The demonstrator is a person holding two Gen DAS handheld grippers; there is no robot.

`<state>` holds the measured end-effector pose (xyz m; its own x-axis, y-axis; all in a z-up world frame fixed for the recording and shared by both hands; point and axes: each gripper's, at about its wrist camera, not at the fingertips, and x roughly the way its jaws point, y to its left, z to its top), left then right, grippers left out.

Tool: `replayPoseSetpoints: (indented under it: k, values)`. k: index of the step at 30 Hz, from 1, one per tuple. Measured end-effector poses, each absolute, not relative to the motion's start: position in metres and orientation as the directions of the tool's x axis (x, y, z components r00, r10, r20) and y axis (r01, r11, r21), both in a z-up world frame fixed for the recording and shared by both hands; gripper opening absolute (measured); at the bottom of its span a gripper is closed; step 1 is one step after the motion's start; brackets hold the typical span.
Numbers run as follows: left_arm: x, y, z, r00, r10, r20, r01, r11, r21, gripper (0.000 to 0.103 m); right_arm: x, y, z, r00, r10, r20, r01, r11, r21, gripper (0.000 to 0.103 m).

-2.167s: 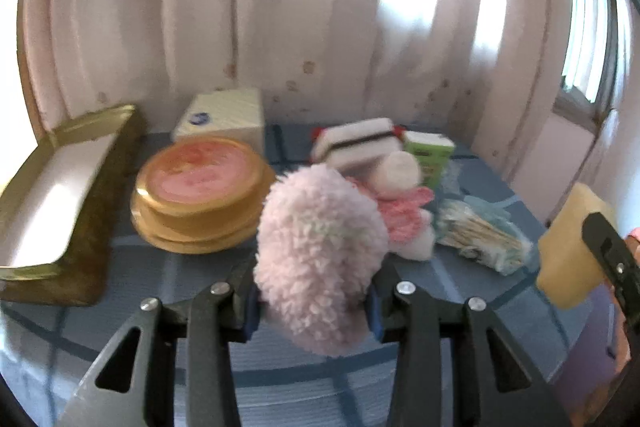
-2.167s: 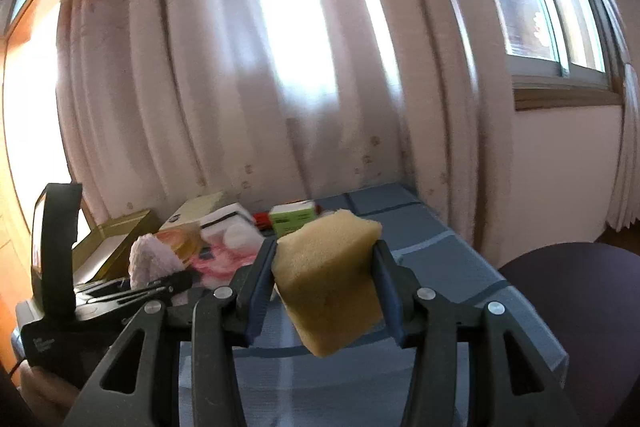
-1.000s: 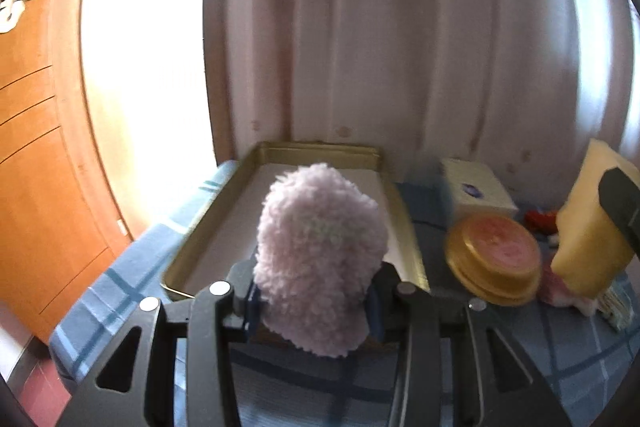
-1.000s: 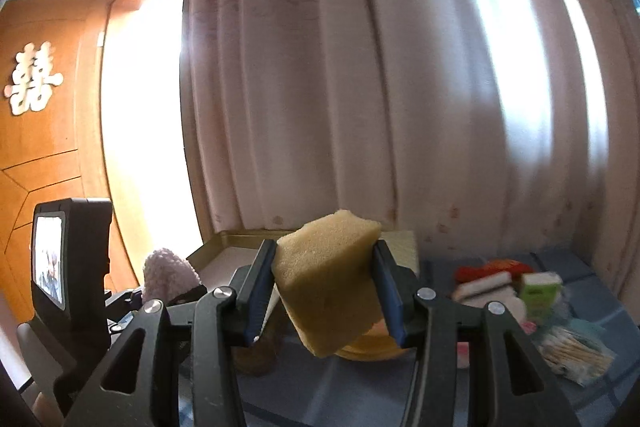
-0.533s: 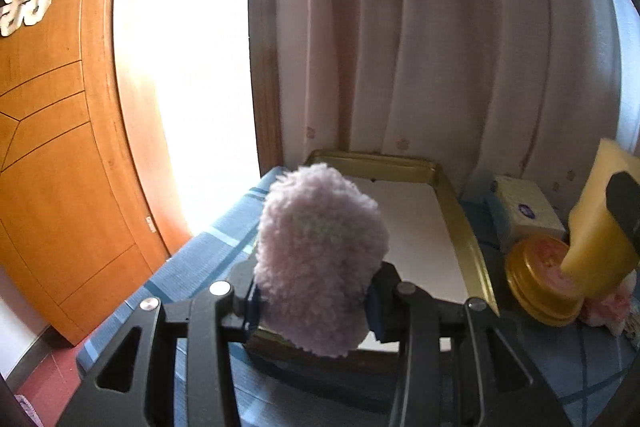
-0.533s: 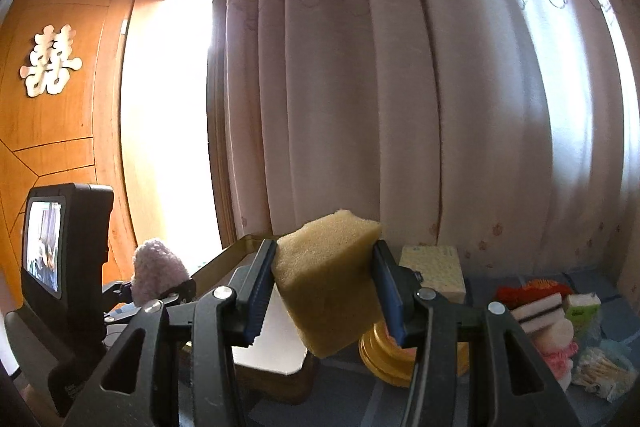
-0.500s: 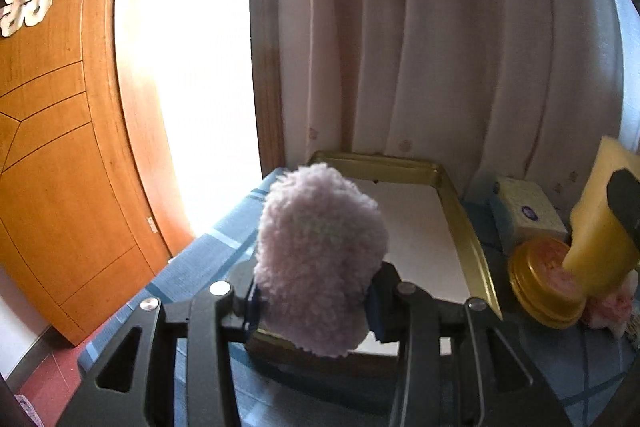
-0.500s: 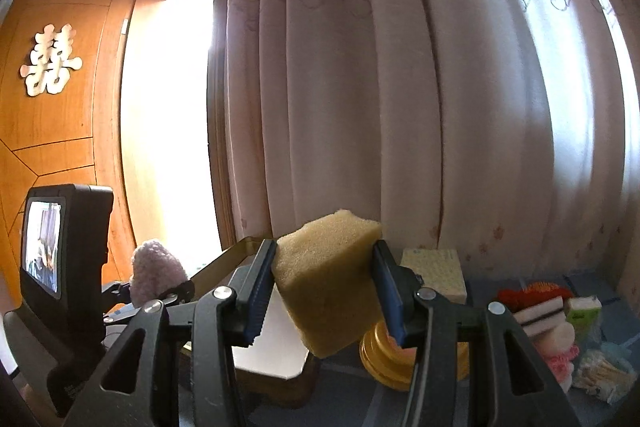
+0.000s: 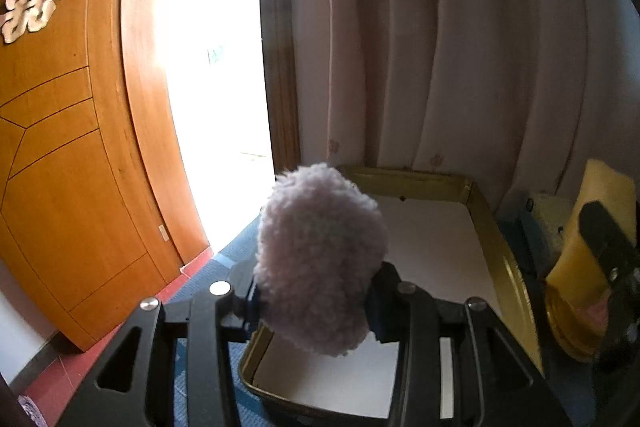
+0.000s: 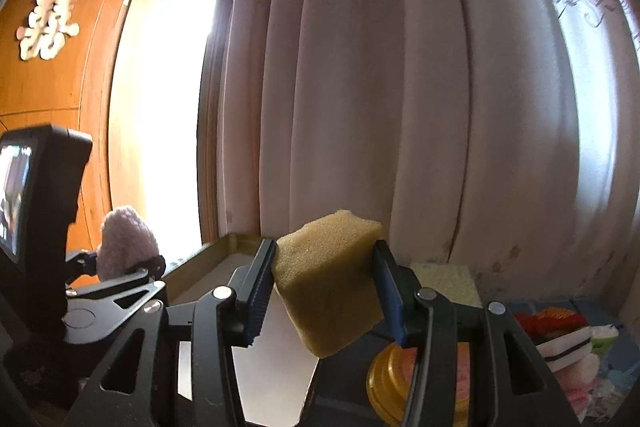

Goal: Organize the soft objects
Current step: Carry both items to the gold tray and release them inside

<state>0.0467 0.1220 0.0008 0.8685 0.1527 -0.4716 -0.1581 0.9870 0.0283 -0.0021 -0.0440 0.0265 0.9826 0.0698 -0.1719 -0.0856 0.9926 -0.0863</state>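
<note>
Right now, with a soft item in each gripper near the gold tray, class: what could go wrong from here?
1. The pink fluffy ball bulges past the left gripper; it might snag on the gold tray rim.
2. The right gripper pinches the yellow sponge at a tilt; released so, it may tumble.
3. Both grippers crowd the same tray and could bump each other.

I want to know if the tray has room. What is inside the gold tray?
The gold tray shows only a bare white floor. The pink fluffy puff in the left gripper covers its near-left part, so that area cannot be checked.
</note>
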Motion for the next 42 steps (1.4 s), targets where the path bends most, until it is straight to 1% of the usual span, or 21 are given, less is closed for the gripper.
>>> replayPoseSetpoints:
  k: [8,13,17,20,21,23,24,25,26,27,28,29,31,33,35,39,42]
  values:
    - [0.065,0.113,-0.013,0.845,0.142,-0.516,-0.134,0.990,0.053,0.040,0.015,-0.042,0.015,0.965,0.086,-0.247,-0.111,0.990,-0.090,0.051]
    - [0.071,0.114,-0.019,0.835,0.149,-0.529,-0.138,0.989,0.061,0.041,0.027,-0.040,0.007,0.947,0.107,-0.303,-0.130,0.990,-0.059,0.052]
    - [0.078,0.117,-0.023,0.825,0.141,-0.547,-0.139,0.989,0.045,0.042,0.031,-0.038,0.004,0.939,0.125,-0.321,-0.149,0.987,-0.053,0.052]
    - [0.085,0.119,-0.024,0.822,0.151,-0.549,-0.150,0.988,0.047,0.048,0.032,-0.038,0.004,0.936,0.142,-0.322,-0.165,0.985,-0.047,0.052]
    - [0.084,0.120,-0.023,0.819,0.154,-0.552,-0.153,0.987,0.047,0.053,0.033,-0.037,0.003,0.932,0.155,-0.328,-0.179,0.983,-0.044,0.053]
    - [0.082,0.120,-0.022,0.816,0.163,-0.555,-0.163,0.985,0.050,0.060,0.035,-0.035,0.002,0.925,0.176,-0.337,-0.203,0.978,-0.047,0.058]
    - [0.082,0.119,-0.022,0.815,0.172,-0.553,-0.172,0.984,0.052,0.070,0.034,-0.033,0.002,0.926,0.175,-0.335,-0.204,0.977,-0.055,0.062]
    - [0.081,0.119,-0.021,0.815,0.181,-0.550,-0.182,0.982,0.053,0.080,0.032,-0.032,0.003,0.930,0.166,-0.328,-0.198,0.978,-0.066,0.070]
    - [0.080,0.120,-0.021,0.816,0.192,-0.546,-0.194,0.979,0.053,0.084,0.030,-0.031,0.003,0.935,0.156,-0.319,-0.188,0.980,-0.070,0.073]
    - [0.081,0.123,-0.023,0.816,0.200,-0.543,-0.210,0.977,0.044,0.091,0.028,-0.032,0.004,0.937,0.154,-0.312,-0.184,0.980,-0.069,0.079]
    - [0.081,0.125,-0.023,0.816,0.199,-0.542,-0.217,0.976,0.031,0.093,0.026,-0.032,0.004,0.940,0.156,-0.304,-0.183,0.981,-0.064,0.085]
    - [0.081,0.127,-0.025,0.818,0.194,-0.541,-0.219,0.975,0.018,0.095,0.026,-0.034,0.004,0.941,0.162,-0.297,-0.188,0.980,-0.060,0.086]
    - [0.080,0.130,-0.025,0.822,0.184,-0.539,-0.220,0.976,-0.001,0.100,0.021,-0.035,0.005,0.947,0.166,-0.274,-0.189,0.980,-0.058,0.088]
    - [0.079,0.130,-0.026,0.821,0.199,-0.536,-0.233,0.973,0.005,0.101,0.015,-0.036,0.007,0.960,0.145,-0.239,-0.164,0.984,-0.063,0.088]
    - [0.076,0.129,-0.026,0.833,0.200,-0.515,-0.234,0.972,0.000,0.103,0.007,-0.039,0.010,0.976,0.112,-0.187,-0.127,0.990,-0.067,0.088]
    - [0.069,0.128,-0.024,0.845,0.214,-0.490,-0.250,0.968,-0.008,0.103,-0.006,-0.047,0.015,0.996,0.018,-0.085,-0.025,0.996,-0.081,0.088]
    - [0.068,0.129,-0.024,0.845,0.218,-0.488,-0.264,0.964,-0.025,0.103,-0.010,-0.052,0.016,0.998,0.001,-0.063,-0.005,0.998,-0.067,0.089]
